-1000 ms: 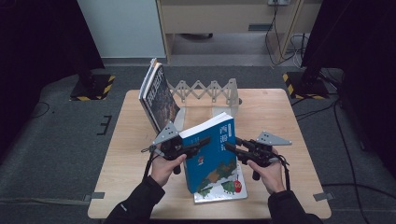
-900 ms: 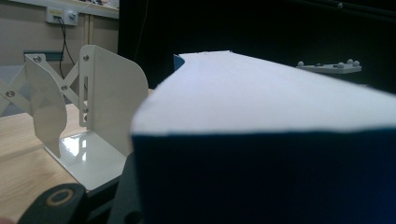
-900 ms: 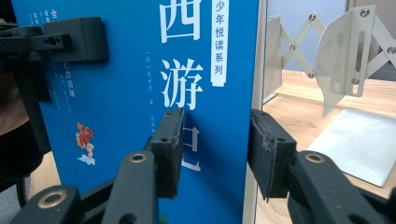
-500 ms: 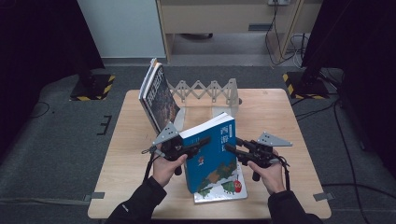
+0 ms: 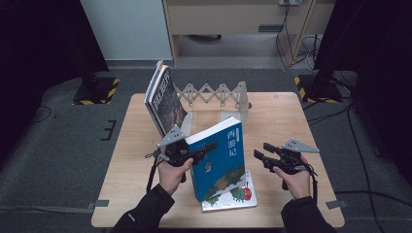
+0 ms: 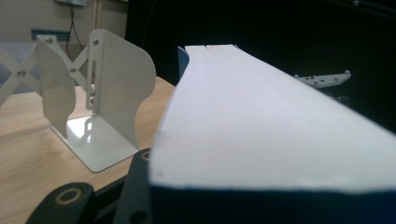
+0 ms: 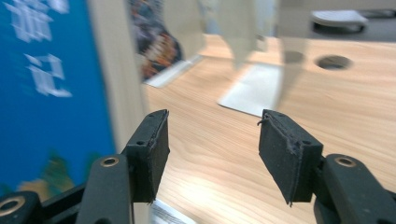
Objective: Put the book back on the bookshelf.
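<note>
Near the table's front edge, the left gripper (image 5: 206, 148) clamps the blue book (image 5: 221, 162) upright at centre — the right gripper (image 5: 259, 154), at the book's three o'clock, has just been opening, nothing between its jaws. Farther off at twelve o'clock stands the white book rack (image 5: 214, 94).

Lab / recording bay, not a home or office.

Lone wooden table (image 5: 291, 116) on grey carpet, black curtains (image 5: 43, 48) both sides, stand bases marked with yellow-black hazard tape (image 5: 94, 92), loose cables (image 5: 291, 43) running to the back wall under a plain cabinet (image 5: 233, 19). Tape marks (image 5: 99, 203) on the floor fix the table spot. Staged props: expanding book rack (image 5: 214, 94), few books (image 5: 163, 99).
</note>
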The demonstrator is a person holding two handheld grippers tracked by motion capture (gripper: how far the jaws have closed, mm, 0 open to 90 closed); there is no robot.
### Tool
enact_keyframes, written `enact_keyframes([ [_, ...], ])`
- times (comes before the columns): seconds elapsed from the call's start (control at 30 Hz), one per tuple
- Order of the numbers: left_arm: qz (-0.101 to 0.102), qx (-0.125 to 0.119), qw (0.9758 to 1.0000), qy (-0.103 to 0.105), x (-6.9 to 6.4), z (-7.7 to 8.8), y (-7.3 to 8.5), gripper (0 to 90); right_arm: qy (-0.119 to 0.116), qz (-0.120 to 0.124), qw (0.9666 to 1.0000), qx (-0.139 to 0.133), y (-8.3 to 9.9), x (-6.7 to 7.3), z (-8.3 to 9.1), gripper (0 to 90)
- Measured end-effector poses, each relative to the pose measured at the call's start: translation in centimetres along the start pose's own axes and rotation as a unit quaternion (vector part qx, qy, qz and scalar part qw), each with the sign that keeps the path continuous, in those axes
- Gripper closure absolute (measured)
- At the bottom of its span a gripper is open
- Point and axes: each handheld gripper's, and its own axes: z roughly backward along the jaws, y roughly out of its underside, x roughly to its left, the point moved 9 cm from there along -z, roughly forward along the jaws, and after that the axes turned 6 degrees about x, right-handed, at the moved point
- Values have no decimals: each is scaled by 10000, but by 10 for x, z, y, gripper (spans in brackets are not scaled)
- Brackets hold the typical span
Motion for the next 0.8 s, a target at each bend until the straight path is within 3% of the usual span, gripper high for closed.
enact_keyframes([
  [0.1, 88, 46, 9999, -19, 3, 4, -3, 604, 399, -10, 9988, 277, 10, -16, 0, 388],
  [0.2, 85, 108, 9999, -87, 5, 12, -9, 605, 739, 50, 9950, 670, 24, -30, -1, 378],
  [0.33, 147, 6, 9997, -203, 11, 26, -20, 605, 915, 136, 9913, 935, 32, -39, -2, 370],
  [0.63, 250, -195, 9968, -739, 37, 55, -36, 603, 1318, 110, 9831, 1266, 48, -63, 1, 345],
  [0.8, 109, -201, 9946, -1016, 44, 60, -45, 603, 1478, 133, 9760, 1594, 62, -75, -2, 303],
])
